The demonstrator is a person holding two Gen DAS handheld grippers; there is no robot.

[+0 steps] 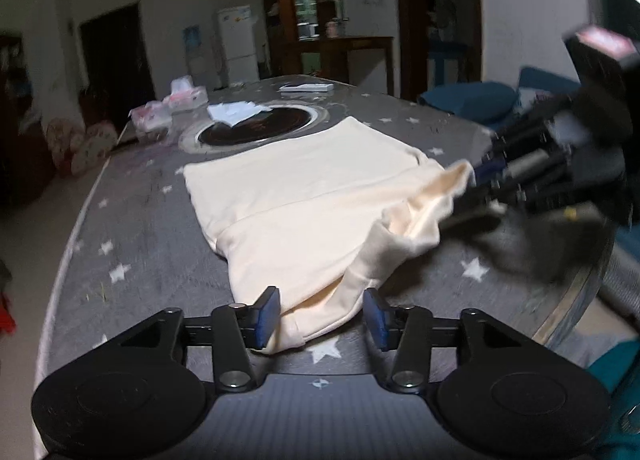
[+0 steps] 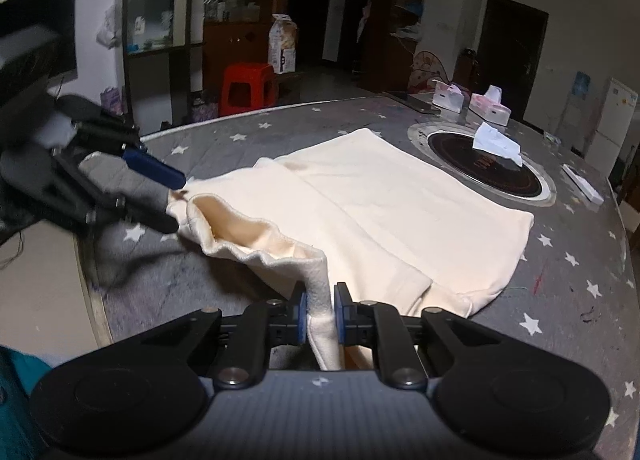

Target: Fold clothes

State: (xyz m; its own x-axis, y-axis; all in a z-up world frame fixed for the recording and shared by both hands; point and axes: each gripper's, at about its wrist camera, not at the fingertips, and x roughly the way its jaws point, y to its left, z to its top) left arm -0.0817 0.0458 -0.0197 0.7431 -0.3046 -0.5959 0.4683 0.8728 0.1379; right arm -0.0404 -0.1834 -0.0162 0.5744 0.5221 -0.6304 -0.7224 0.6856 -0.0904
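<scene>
Right gripper (image 2: 320, 316) angled down, pinching cream garment (image 2: 400, 200) edge, left gripper (image 1: 320, 318) parted

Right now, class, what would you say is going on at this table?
A person is folding a cream garment on a star-patterned table, with a hand-held gripper in each hand. The right hand-held gripper is shut on an edge of the cloth and holds it up off the table. The left hand-held gripper stands open, with another part of the cloth lying between its pads but not clamped. Most of the garment lies flat, near a round black cooktop with a crumpled paper on it.
</scene>
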